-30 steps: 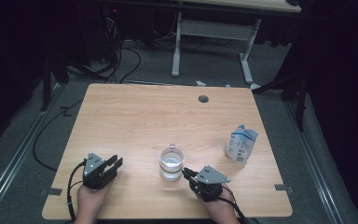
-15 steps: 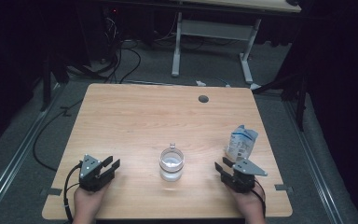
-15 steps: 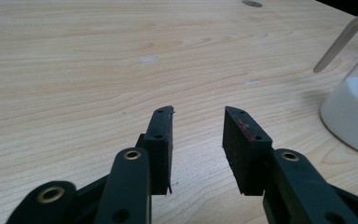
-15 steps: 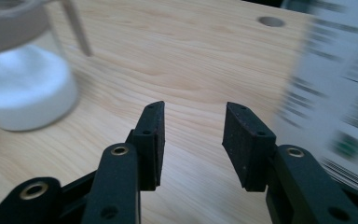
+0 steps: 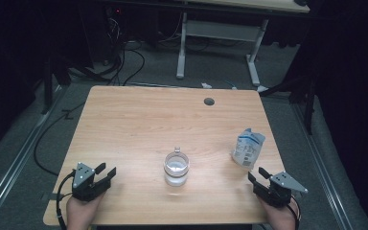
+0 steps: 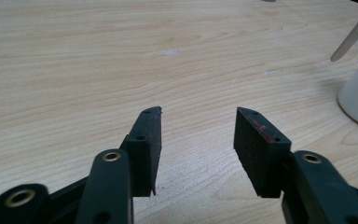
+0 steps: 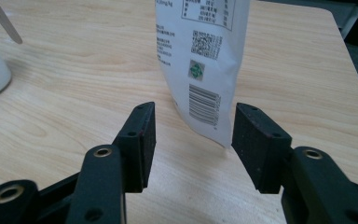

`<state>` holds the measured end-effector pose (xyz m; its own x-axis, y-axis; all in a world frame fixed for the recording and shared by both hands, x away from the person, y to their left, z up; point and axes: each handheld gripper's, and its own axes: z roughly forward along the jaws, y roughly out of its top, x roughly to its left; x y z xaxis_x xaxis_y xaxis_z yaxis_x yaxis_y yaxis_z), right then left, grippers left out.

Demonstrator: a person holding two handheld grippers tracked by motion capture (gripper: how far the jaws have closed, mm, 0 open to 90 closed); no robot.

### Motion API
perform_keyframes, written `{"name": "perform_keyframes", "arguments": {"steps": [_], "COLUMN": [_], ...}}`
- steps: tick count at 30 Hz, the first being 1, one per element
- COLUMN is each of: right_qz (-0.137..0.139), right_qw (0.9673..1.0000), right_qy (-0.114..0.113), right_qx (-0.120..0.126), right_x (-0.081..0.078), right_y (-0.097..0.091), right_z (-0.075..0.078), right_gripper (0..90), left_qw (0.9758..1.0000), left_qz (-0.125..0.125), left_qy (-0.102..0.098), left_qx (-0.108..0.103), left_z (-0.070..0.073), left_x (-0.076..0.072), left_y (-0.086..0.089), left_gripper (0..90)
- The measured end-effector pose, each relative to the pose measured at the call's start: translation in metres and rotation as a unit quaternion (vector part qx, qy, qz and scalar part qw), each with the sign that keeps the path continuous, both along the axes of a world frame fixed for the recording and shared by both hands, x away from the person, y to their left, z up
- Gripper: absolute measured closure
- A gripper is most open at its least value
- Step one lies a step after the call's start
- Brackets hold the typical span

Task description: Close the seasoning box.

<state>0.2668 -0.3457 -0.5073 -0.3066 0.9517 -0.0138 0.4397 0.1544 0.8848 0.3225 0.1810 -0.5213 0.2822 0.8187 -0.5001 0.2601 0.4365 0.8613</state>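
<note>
Both grippers, left gripper [image 5: 106, 173] and right gripper [image 5: 257, 174], just opened, hold nothing; a hasty grab could topple the white upright plastic pouch [image 5: 247, 148] at the right one's twelve o'clock.

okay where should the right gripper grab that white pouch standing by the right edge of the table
Probably across the lower body of the white stand-up pouch, coming level from the near edge. The pouch is upright and flat, and the open right gripper already points at its barcode panel, not yet touching.

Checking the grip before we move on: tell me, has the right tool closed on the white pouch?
No: the right tool stands open with the white pouch upright beyond its jaws, untouched.
</note>
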Motion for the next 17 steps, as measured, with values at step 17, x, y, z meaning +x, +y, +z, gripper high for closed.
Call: {"name": "perform_keyframes", "arguments": {"steps": [17], "right_qz": [0.014], "right_qw": [0.9999], "right_qy": [0.0], "right_qx": [-0.002], "right_x": [0.0025], "right_y": [0.0078], "right_z": [-0.0012], "right_gripper": [48.0], "left_qw": [1.0], "left_qz": [-0.005], "left_qy": [0.003], "left_qx": [0.007], "left_z": [-0.0004], "left_x": [-0.0001], "left_y": [-0.0043], "left_gripper": [47.8]}}
